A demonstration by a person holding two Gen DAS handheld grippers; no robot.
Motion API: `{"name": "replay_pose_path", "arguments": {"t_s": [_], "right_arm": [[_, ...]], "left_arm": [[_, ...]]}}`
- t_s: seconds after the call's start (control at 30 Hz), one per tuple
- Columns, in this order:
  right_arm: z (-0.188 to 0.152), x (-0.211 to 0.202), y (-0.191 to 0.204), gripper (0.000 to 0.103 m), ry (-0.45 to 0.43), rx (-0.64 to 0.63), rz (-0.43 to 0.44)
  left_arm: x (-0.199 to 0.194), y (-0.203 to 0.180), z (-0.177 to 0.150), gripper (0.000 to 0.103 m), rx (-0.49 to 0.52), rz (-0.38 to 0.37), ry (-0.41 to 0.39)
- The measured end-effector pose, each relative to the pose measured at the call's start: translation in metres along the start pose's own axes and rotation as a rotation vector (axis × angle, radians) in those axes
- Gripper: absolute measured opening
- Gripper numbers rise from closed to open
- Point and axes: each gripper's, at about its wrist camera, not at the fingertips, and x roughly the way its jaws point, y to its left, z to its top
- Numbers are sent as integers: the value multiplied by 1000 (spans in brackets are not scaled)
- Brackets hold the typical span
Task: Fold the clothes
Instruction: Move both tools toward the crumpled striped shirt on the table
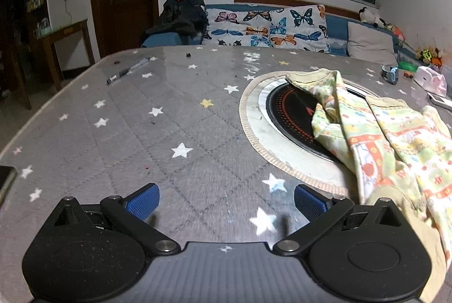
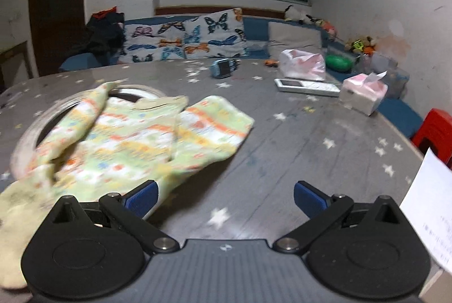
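Note:
A small pale green garment (image 1: 387, 139) with orange and yellow print lies crumpled on the grey star-patterned table cover (image 1: 141, 133), partly over the round black hob (image 1: 291, 113) set in the table. My left gripper (image 1: 226, 202) stands open above bare cover, left of the garment, nothing between its blue pads (image 1: 142, 202). In the right wrist view the same garment (image 2: 135, 142) lies left of centre. My right gripper (image 2: 225, 199) is open, its left pad (image 2: 141, 198) over the garment's near edge, with nothing held.
A pen (image 1: 128, 70) lies at the far left of the table. A remote (image 2: 306, 86), tissue pack (image 2: 363, 92), pink bag (image 2: 302, 64) and small blue device (image 2: 223, 67) sit at the far right. A white paper (image 2: 432, 207) is near right. Sofa with butterfly cushions (image 1: 268, 26) behind.

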Motion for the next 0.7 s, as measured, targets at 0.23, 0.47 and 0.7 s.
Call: {"name": "replay_pose_path", "arguments": {"t_s": [0.23, 0.47, 0.7], "right_arm": [[-17, -23, 18, 103, 36, 57, 74], [-33, -35, 36, 103, 59, 7, 114], [-42, -40, 43, 103, 71, -7, 141]], "left_arm": [[-27, -15, -10, 103, 13, -36, 2], [-38, -25, -20, 103, -12, -58, 22], [-43, -30, -28, 103, -8, -63, 32]]}}
